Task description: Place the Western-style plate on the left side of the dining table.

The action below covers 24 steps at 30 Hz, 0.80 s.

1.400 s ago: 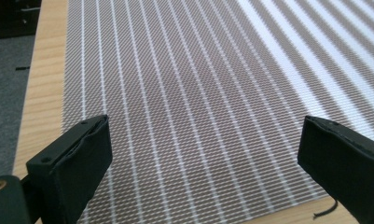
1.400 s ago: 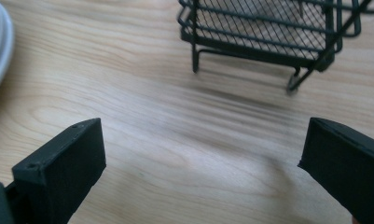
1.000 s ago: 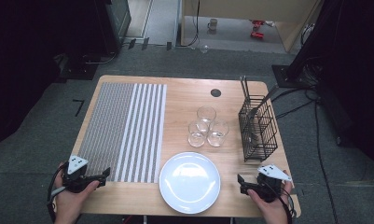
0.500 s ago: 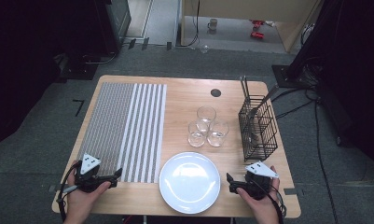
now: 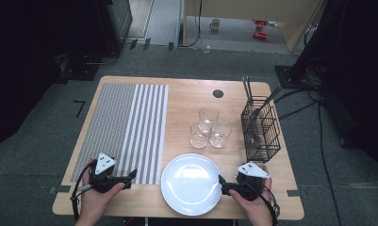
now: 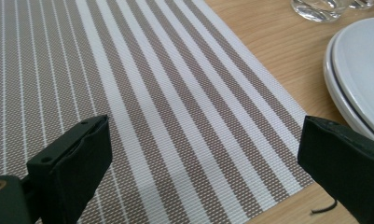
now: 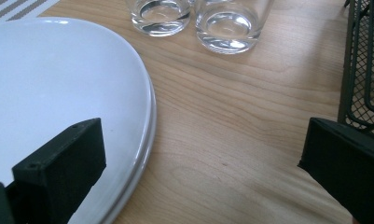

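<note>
Both of your hands have come inward since the earlier frames — the left gripper (image 5: 130, 176) has slid from the desk's near-left corner toward the placemat's near edge, and the right gripper (image 5: 220, 182) has closed in on the plate's rim from the near-right corner. Now the white plate (image 5: 192, 183) lies between the two, at the desk's (image 5: 186, 99) six o'clock, and it is the right gripper that is nearer: its tips sit just beside the rim at the plate's three o'clock, pointing across toward nine. In the right gripper view the left jaw hangs over the plate's edge (image 7: 147, 121) and the right jaw over bare wood near the wire basket (image 7: 362, 70), so the jaws stand wide apart and hold nothing; whether the left jaw touches the plate I cannot tell. Your left gripper is likewise spread wide and empty, hovering over the striped placemat's (image 6: 175, 116) near-right corner, with the plate off at its two o'clock, near but apart. Being round, the plate offers no long axis — the rim is your only purchase, I judge. Three glasses (image 5: 208, 129) stand clustered at the plate's twelve o'clock, clear of both grippers.
</note>
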Each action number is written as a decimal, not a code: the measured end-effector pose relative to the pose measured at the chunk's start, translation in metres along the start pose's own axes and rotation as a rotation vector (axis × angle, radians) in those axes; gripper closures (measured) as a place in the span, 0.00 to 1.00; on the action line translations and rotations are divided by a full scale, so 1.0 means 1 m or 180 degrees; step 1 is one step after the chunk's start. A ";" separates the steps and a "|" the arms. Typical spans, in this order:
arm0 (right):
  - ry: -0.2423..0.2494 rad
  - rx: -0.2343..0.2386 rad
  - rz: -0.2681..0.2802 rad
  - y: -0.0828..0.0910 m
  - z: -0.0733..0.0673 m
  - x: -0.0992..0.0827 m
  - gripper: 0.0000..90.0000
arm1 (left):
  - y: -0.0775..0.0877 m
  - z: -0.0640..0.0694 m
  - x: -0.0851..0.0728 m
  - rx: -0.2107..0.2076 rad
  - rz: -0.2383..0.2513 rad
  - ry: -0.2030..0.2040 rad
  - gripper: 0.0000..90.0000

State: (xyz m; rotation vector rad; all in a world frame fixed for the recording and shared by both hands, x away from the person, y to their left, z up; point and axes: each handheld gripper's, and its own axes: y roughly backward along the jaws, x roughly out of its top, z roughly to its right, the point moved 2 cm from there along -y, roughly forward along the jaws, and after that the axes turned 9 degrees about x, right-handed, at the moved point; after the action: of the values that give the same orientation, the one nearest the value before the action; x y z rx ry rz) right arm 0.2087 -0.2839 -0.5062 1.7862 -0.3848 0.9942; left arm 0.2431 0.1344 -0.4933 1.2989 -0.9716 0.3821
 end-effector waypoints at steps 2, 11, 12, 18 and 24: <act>-0.0024 0.0014 0.0007 0.000 -0.002 0.001 0.00 | -0.001 0.003 0.001 -0.0024 0.0004 -0.0012 0.04; 0.0020 0.0039 0.0026 -0.004 -0.011 0.005 0.00 | -0.005 0.016 0.007 -0.0089 0.0031 -0.0051 0.04; 0.0031 0.0024 0.0026 -0.005 -0.012 0.004 0.00 | -0.005 0.018 0.007 -0.0099 0.0033 -0.0058 0.04; 0.0066 0.0037 0.0046 -0.009 -0.016 0.005 0.00 | -0.008 0.028 0.010 -0.0144 0.0040 -0.0104 0.04; 0.0160 -0.0080 0.0188 -0.016 -0.024 0.003 0.07 | -0.009 0.037 0.012 -0.0202 0.0045 -0.0136 0.04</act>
State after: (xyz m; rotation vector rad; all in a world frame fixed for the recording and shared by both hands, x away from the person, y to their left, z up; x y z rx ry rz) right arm 0.2101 -0.2555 -0.5101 1.7326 -0.4189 1.0693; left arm 0.2423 0.0942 -0.4916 1.2476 -1.0213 0.3330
